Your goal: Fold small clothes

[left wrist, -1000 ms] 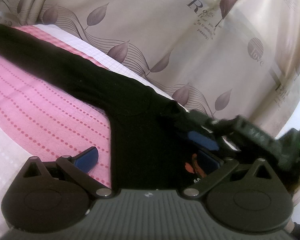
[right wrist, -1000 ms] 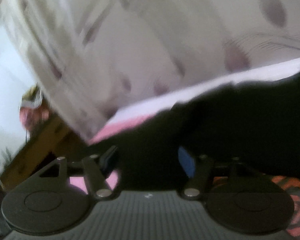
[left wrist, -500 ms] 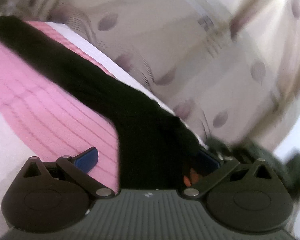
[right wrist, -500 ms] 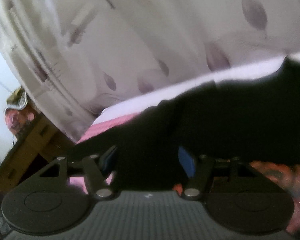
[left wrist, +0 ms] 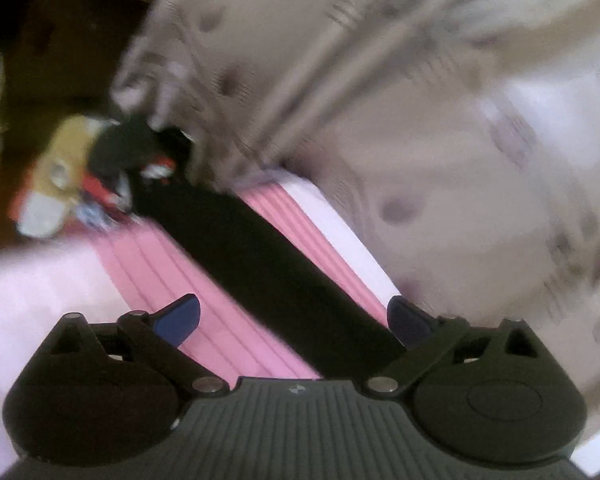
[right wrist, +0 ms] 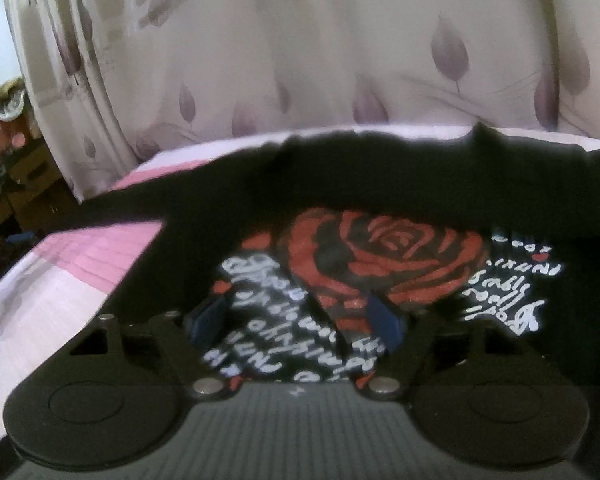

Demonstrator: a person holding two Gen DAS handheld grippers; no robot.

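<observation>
A black long-sleeved shirt [right wrist: 380, 184] with a red rose [right wrist: 380, 256] and white writing lies flat on the pink and white bed sheet [right wrist: 100, 256]. My right gripper [right wrist: 296, 318] hovers low over the print; its jaws are opening, a soft fold of printed cloth lies between the blue pads [right wrist: 384, 320], and they do not press on it. In the blurred left wrist view one black sleeve [left wrist: 268, 264] runs diagonally away to the upper left. My left gripper [left wrist: 294, 316] stands wide over the sleeve's near part, jaws closing slightly, pads clear of the cloth.
A beige curtain with leaf prints [right wrist: 340, 60] hangs along the bed's far edge. Blurred clutter in yellow, red and white [left wrist: 72, 176] sits past the sleeve's far end. Brown wooden furniture [right wrist: 16, 184] stands off the bed's left corner.
The left gripper swung fast to the left, from the shirt body to the outstretched sleeve. The right gripper drew back from the shirt's far edge, the rose print came into view, and its jaws widened.
</observation>
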